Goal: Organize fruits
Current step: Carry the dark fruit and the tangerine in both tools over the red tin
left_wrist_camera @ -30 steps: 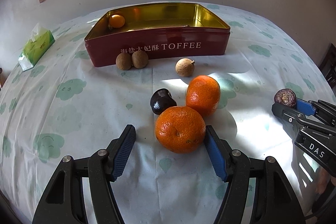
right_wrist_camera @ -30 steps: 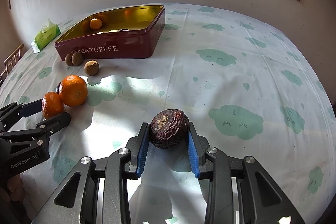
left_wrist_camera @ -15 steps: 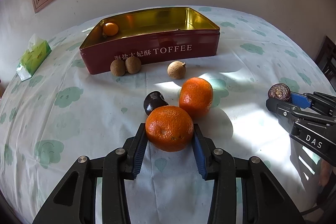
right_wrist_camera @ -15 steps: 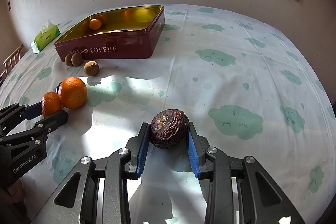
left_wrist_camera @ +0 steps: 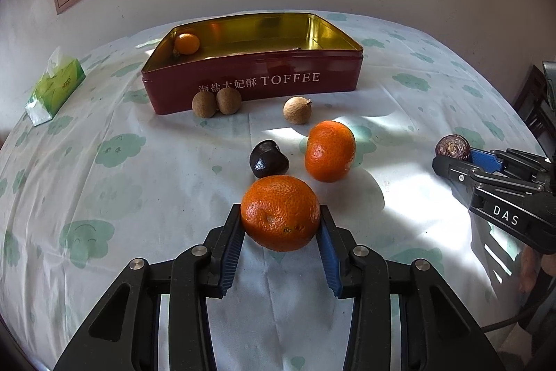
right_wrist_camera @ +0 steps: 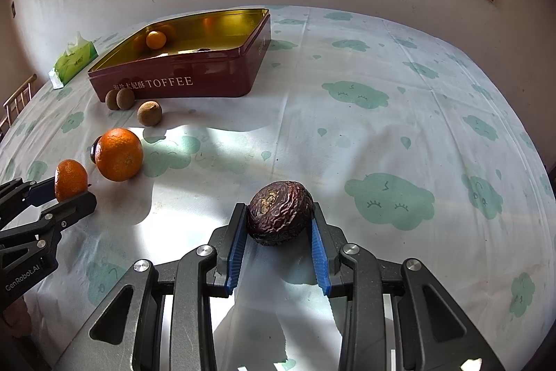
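Left claw (left_wrist_camera: 280,225) has just been closing and now grips a mandarin orange (left_wrist_camera: 280,212) between its blue pads, near the front edge of the desk (left_wrist_camera: 104,183). Right claw (right_wrist_camera: 277,225) is clamped on a wrinkled dark passion fruit (right_wrist_camera: 279,212), towards the desk's right side. Both fruits appear to sit low over the cloud-print cloth; whether either has left the surface cannot be told.

Largest item is the red toffee tin (left_wrist_camera: 257,86), lid off, towards the back edge of the desk. Judged to be the collecting container: it holds one small orange fruit (left_wrist_camera: 187,43) in its back left corner and is otherwise largely bare.

A green tissue pack (left_wrist_camera: 55,86) lies near the left edge, apart from the work.

Loose fruit left between tin and claws: a second mandarin orange (left_wrist_camera: 330,151); a dark glossy fruit (left_wrist_camera: 268,159) just beside it; three small brown longans, two (left_wrist_camera: 216,102) touching each other against the tin's front wall, one (left_wrist_camera: 297,110) near them.

Assessment: paired grasp complete, carry to the tin pending; most fruit is not yet sorted.
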A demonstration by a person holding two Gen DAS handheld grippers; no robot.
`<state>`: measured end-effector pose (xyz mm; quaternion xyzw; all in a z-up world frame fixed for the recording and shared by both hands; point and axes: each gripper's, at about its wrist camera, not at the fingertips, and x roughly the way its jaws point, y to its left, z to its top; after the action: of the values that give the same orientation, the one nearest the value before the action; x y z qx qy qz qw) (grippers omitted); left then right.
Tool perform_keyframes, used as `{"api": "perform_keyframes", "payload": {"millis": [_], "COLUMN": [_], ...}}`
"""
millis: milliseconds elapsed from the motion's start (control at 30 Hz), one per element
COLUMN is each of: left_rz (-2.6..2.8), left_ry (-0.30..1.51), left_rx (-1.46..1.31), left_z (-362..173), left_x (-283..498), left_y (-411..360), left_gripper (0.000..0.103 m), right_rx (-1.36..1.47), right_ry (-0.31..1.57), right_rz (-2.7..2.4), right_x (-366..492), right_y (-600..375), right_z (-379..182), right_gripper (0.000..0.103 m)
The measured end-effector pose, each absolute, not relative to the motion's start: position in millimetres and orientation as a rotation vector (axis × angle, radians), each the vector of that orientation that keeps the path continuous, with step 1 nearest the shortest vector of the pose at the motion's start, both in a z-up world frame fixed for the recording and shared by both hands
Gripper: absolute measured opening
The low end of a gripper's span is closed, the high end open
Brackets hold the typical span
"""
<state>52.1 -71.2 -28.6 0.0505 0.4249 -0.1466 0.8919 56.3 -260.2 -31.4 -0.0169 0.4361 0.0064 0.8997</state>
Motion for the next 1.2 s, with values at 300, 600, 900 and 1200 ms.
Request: {"api": "perform_keyframes", "payload": {"millis": [300,600,900,1200], "left_rz": [-0.271,-0.257,-0.249,-0.238], "left_ry": [0.878,0.880,0.880,0.882], "left_rx": [0.056,0.050,0.030,0.019], "left_z": [-23.7,-23.4,-22.0,-21.7], "left_x": [54.0,55.7,59.0,64.3], "left_y": [-51.1,-46.6,-38.0,-31.0], "left_gripper": [0.042,0.042,0.042,0.042], "right_rx": [-0.020,-0.023,-0.033,-0.049], "right_ry": [0.910,0.910,0.904,0.893], "right_rz": [0.006,0.008,0.020,0.043], "right_x": [55.9,54.7,57.5,65.4], "right_y": [-261.7,-257.7,-248.7,-236.6], "right_z": [-30.6,-28.2,-22.8,-14.9], "right_gripper": [0.031,0.031,0.031,0.031]}}
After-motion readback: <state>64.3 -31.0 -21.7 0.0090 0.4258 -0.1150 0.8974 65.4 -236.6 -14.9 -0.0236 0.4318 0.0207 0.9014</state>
